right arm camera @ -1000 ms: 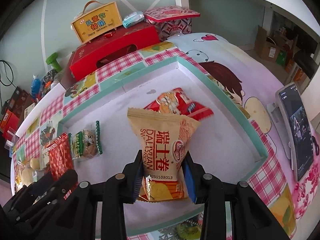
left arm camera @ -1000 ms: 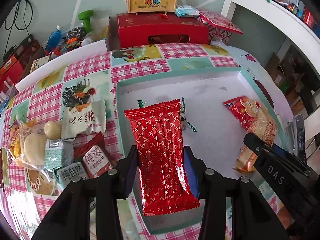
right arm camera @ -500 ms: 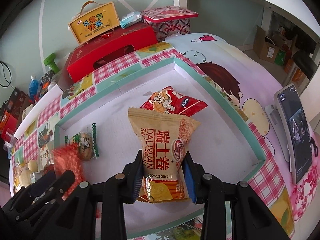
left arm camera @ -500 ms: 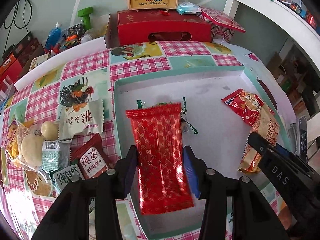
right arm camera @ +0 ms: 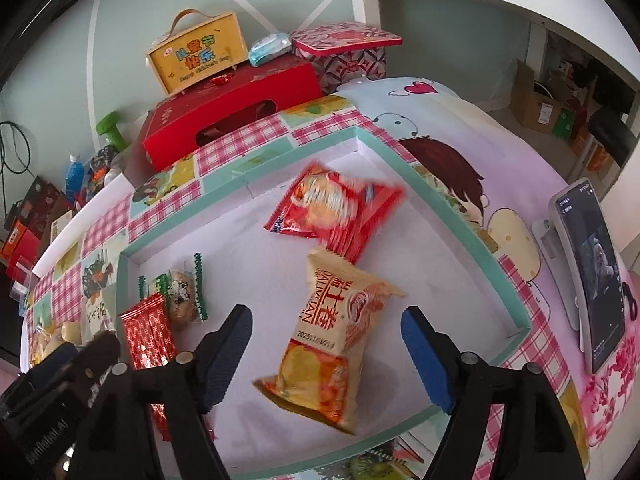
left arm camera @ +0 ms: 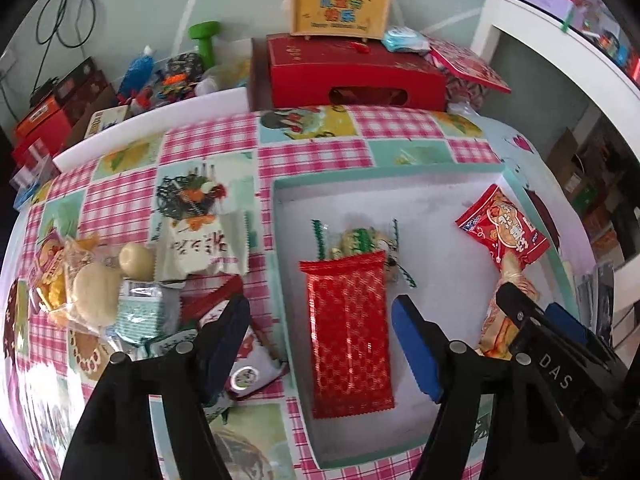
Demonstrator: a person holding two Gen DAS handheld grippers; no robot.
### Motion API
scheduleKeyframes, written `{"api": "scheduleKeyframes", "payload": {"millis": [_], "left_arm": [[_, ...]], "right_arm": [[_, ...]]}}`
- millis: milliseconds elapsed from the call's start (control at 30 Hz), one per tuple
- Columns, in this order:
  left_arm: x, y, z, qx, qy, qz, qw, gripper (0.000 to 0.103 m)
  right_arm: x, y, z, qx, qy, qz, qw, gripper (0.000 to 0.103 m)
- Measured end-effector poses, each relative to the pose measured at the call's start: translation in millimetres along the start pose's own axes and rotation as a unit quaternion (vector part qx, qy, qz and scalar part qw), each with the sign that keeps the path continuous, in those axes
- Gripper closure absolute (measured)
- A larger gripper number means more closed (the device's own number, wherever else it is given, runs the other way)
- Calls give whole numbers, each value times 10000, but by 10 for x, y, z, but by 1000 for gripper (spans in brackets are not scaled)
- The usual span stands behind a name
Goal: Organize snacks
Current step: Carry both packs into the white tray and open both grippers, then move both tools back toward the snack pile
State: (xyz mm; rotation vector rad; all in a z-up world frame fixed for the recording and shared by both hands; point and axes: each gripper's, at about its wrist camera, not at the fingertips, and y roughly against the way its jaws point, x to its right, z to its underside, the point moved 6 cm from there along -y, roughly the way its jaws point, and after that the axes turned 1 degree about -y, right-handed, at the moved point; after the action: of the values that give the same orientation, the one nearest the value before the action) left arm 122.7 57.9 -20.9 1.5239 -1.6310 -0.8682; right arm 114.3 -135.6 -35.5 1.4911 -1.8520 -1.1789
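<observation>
Left gripper [left arm camera: 322,344] jaws spread wide, holding nothing; the long red foil packet with gold pattern [left arm camera: 349,330] lies flat between its fingers on the white floor of the shallow teal-rimmed tray [left arm camera: 384,170], touching neither pad. Right gripper [right arm camera: 326,354] also wide apart and empty; the tan and orange snack bag with red characters [right arm camera: 328,340] lies tilted on the tray floor between its blue pads, clear of both. In the right wrist view the red foil packet [right arm camera: 148,336] sits at the tray's near left, the left gripper's black body just in front of it. Just beyond that packet, a clear wrapper with green zigzag edges holding a biscuit [left arm camera: 358,240], its near edge tucked under the packet's far end. Farther right in the tray, a red crisp bag with a cartoon print [right arm camera: 334,210], blurred in the right view, its near corner touching the tan bag's top. Left of the tray, on the pink gingham patchwork tablecloth [left arm camera: 312,156], a loose heap of unsorted snacks [left arm camera: 132,284]: white wrapper with black characters, pale round buns in clear plastic, mint-green sachet. At the table's far edge, a long red cardboard box [left arm camera: 356,72] with a yellow handled gift box [left arm camera: 340,10] on top. Far right, a phone on a stand [right arm camera: 590,272], screen lit.
</observation>
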Motion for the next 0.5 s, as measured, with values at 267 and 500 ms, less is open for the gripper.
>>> {"api": "scheduleKeyframes", "payload": {"millis": [267,500], "left_arm": [[-192,25,-30,60,354,-95,9993,10],[-288,79,-43,205,443,-125,9987,3]], "right_arm": [[-66,22,-14,90,125,-42,9999,0],[-145,37,-4,92,226,-99,9997,0]]}}
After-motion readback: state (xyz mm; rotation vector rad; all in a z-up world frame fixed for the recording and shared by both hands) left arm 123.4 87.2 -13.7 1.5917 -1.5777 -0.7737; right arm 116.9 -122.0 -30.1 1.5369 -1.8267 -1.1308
